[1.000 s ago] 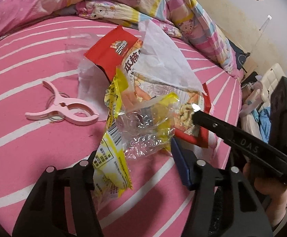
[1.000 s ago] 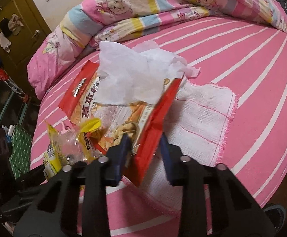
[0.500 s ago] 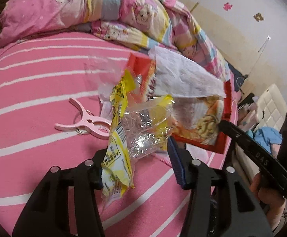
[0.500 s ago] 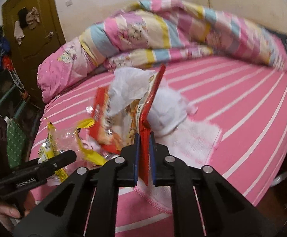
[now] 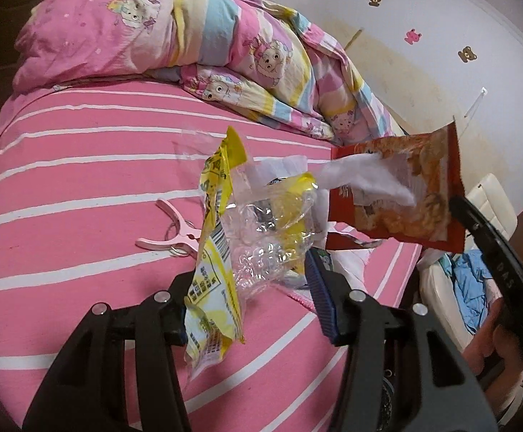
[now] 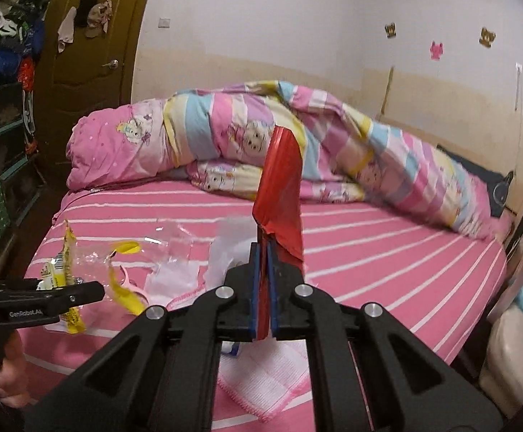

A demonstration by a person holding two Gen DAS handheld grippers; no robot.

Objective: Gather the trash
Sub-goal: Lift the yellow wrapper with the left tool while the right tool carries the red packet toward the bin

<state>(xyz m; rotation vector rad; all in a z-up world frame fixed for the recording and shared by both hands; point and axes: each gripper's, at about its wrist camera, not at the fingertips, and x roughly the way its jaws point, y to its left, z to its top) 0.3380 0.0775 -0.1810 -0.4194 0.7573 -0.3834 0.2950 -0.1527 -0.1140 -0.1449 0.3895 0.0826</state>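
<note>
The right gripper (image 6: 264,288) is clamped on the red packet (image 6: 279,194), lifted off the bed (image 6: 387,259). The left gripper (image 5: 247,298) pinches the yellow wrapper (image 5: 218,252), also raised. Tissue (image 6: 225,248) near the bed's front edge remains uncollected; no bin shows.

Both tools are showing matte black plastic frames with triangular cut-outs and round silver screws at the joints. The left gripper (image 5: 250,298) is wearing ridged dark blue pads (image 5: 321,298) along its fingers' inner faces, and so is the right gripper (image 6: 264,288). White lettering is running along each tool's black side arm.
</note>
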